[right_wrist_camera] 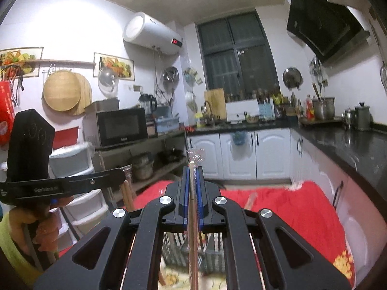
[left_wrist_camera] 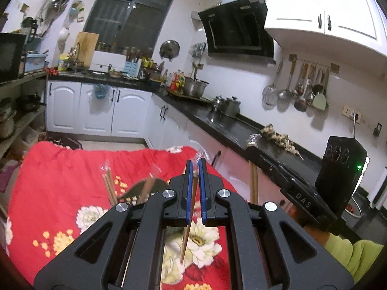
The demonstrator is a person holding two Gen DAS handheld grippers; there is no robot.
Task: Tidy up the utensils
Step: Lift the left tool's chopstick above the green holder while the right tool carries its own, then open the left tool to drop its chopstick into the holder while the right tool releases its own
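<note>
Chopsticks are clamped in both tools: a dark wrapped pair in the closed left tool, a pale wrapped pair in the closed right tool. Both are held above the red floral cloth. A holder is seen below; insertion there is judged next, calling for tips to be aligned downward.

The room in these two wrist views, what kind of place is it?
A home kitchen, most likely: a range hood hangs over a black countertop, ladles hang on a wall rail, and a microwave sits on a shelf.
</note>
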